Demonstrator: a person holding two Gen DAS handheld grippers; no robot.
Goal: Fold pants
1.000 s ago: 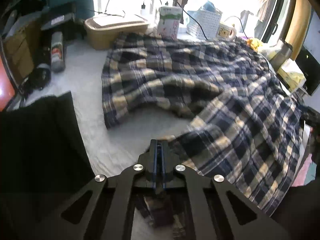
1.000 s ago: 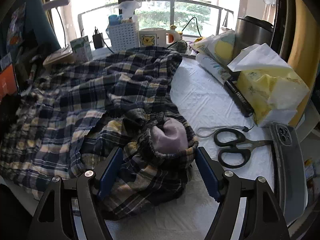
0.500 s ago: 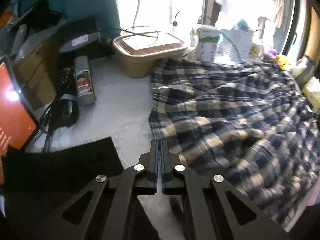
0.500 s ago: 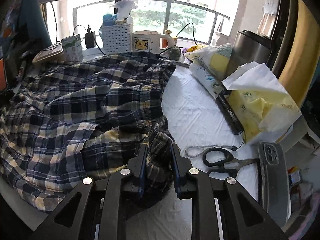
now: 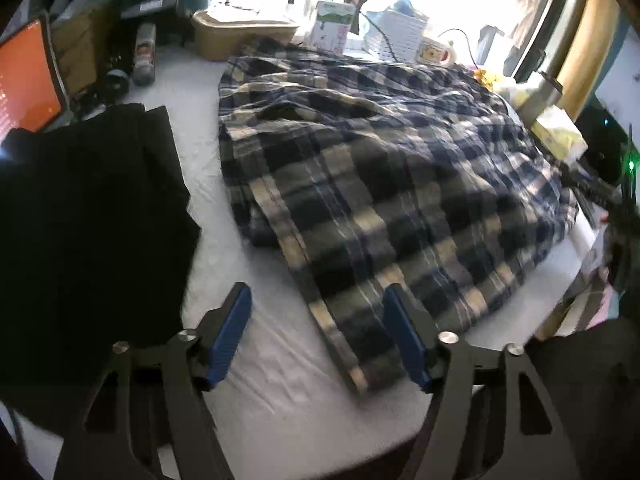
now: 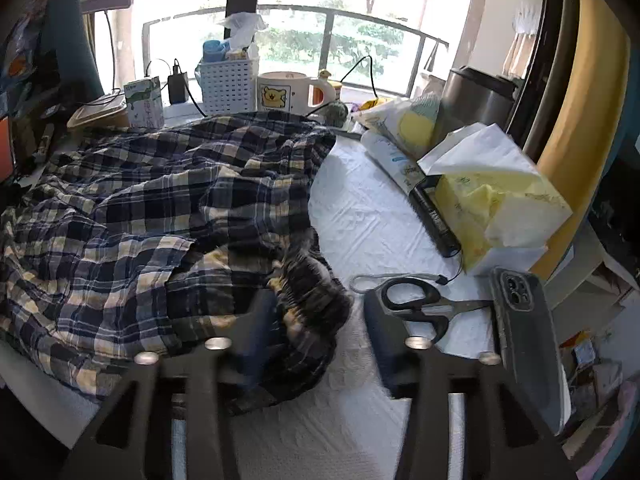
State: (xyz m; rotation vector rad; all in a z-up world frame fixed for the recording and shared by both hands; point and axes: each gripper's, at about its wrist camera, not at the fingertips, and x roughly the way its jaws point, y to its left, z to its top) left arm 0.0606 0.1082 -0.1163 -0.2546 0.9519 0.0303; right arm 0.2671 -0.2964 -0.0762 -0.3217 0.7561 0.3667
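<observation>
Here the plaid pants (image 5: pixel 384 184) are spread on the white counter (image 5: pixel 248 360), stretched ahead and to the right of the left tool (image 5: pixel 316 336). Its jaws are opening; the hem corner lies loose between them. The right tool (image 6: pixel 320 320) is also opening, and the bunched waistband (image 6: pixel 312 300) is seen between its jaws, unpressed.

No legible text; only a bear picture on the mug (image 6: pixel 282 92).
</observation>
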